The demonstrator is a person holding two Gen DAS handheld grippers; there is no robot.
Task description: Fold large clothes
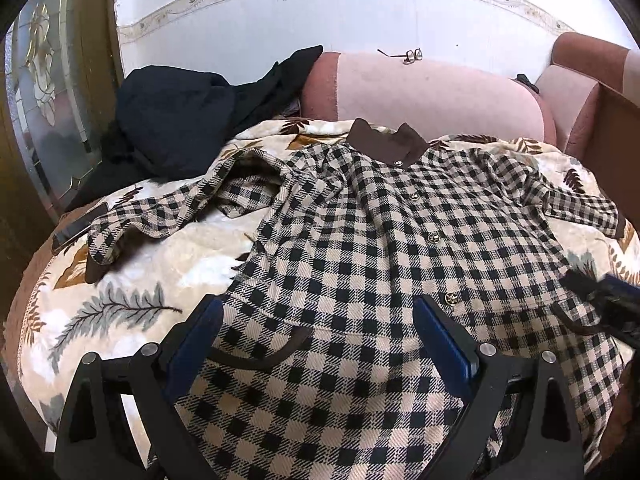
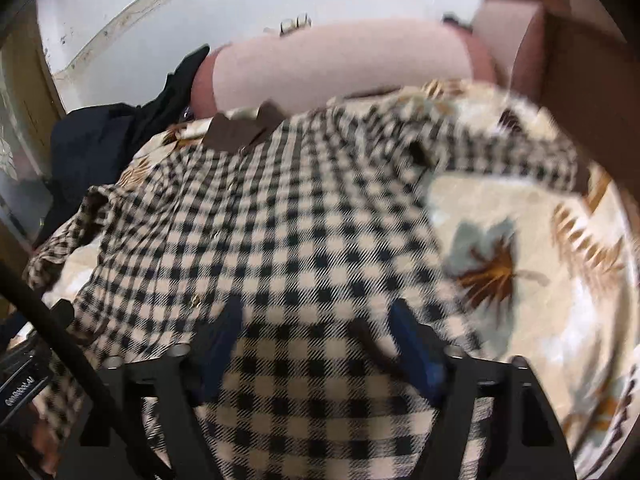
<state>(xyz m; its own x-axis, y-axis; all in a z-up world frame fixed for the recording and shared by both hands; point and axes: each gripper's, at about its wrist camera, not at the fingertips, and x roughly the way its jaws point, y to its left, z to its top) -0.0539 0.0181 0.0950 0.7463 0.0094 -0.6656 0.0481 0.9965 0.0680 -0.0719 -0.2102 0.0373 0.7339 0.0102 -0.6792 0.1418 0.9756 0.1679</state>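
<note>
A large beige-and-black checked shirt with a brown collar lies front up, buttoned, on a leaf-patterned blanket. Its left sleeve is crumpled outward; its right sleeve lies out to the right. My left gripper is open just above the shirt's lower left front. My right gripper is open over the lower right front of the shirt; that view is motion-blurred. The right gripper also shows at the right edge of the left wrist view.
A dark navy garment is piled at the back left. A pink sofa backrest runs behind, with glasses on top. A phone lies at the blanket's left edge. A glass door stands at left.
</note>
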